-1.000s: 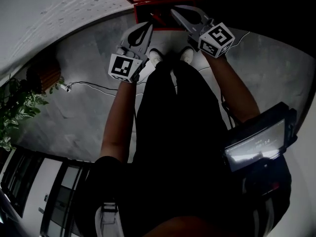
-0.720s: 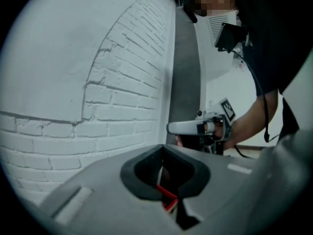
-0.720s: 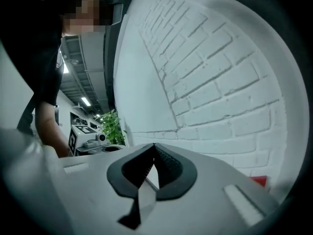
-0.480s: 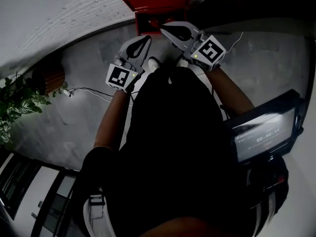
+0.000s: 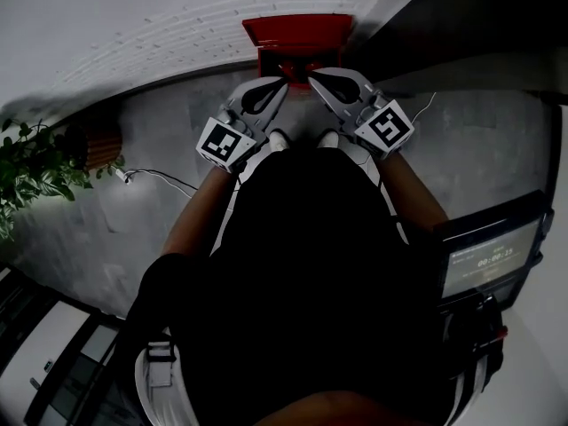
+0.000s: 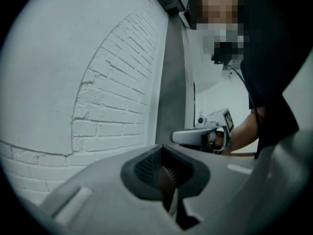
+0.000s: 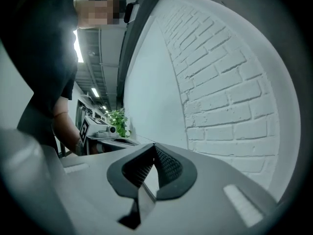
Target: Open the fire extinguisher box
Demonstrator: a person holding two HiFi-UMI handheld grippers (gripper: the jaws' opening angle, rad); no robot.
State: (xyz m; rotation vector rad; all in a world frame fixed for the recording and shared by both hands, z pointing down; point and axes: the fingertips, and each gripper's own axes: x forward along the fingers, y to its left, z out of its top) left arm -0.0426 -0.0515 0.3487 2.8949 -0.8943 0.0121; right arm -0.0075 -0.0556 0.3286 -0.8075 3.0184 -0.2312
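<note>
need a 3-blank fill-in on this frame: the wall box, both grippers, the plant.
1. The rectangular fire extinguisher box against the white painted brick wall is ____ in colour.
2. The grey left gripper and the grey right gripper each have jaws that are ____, with nothing between them.
3. In the head view, the green leafy plant stands at the ____ edge.
Missing words: red; shut; left.

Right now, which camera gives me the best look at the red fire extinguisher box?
The head view: the red fire extinguisher box sits at the top of the frame against the white brick wall. The left gripper view and the right gripper view show that wall but nothing of the box.
</note>
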